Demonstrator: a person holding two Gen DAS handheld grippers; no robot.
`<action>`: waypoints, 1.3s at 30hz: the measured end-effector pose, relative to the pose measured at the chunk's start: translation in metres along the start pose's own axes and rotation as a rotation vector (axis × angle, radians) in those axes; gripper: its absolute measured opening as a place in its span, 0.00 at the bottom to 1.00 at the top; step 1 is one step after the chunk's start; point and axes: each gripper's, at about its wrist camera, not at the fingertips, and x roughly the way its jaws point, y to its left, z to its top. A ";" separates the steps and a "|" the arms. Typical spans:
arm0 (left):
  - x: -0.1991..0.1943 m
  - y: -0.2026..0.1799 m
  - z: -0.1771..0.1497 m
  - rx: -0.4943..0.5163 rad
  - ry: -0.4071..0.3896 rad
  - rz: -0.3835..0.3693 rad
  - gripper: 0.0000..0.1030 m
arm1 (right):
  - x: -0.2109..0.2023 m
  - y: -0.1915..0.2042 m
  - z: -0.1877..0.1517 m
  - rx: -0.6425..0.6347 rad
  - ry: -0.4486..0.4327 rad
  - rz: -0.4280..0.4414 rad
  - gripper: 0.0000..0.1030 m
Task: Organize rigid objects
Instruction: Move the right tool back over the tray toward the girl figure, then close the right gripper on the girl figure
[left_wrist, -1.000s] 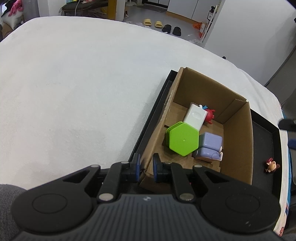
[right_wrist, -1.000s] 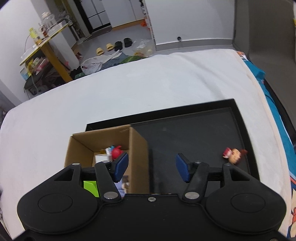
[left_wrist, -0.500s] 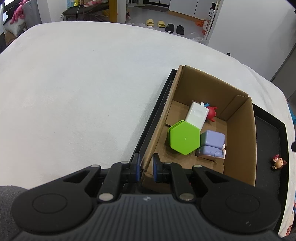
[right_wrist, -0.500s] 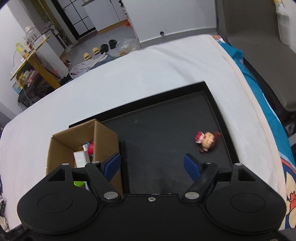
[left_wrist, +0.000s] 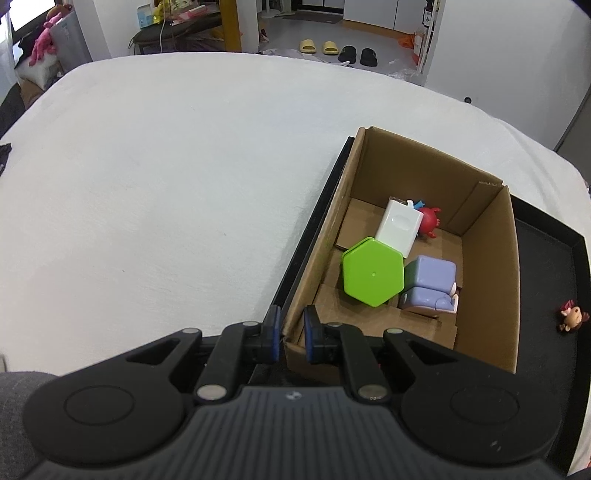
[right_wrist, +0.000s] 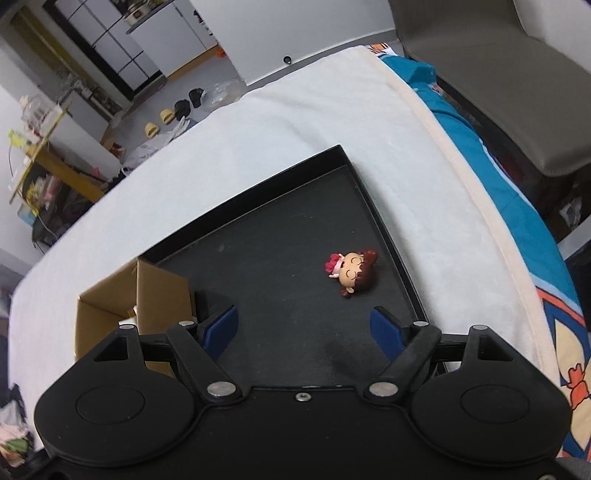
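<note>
A cardboard box stands in the left part of a black tray on a white-covered bed. My left gripper is shut on the box's near left corner wall. Inside the box lie a green hexagon block, a white block, a lavender toy and a red figure. A small doll figure with brown hair lies on the tray floor, also seen in the left wrist view. My right gripper is open and empty, above the tray, just short of the doll.
The box shows in the right wrist view at the left. A blue patterned blanket and a grey chair lie to the right of the bed. Slippers and furniture stand on the floor beyond.
My right gripper has swung right over the tray toward the doll and opened wider. My left gripper has kept its grip on the box corner, its view shifting slightly.
</note>
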 end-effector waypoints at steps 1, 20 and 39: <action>0.000 -0.002 0.000 0.004 0.000 0.006 0.11 | 0.000 -0.003 0.001 0.011 0.000 0.003 0.77; 0.003 -0.016 0.000 0.075 0.005 0.078 0.12 | 0.030 -0.041 0.005 0.031 -0.057 0.012 0.75; 0.005 -0.023 0.000 0.108 0.014 0.107 0.12 | 0.080 -0.019 0.014 -0.071 -0.084 -0.040 0.72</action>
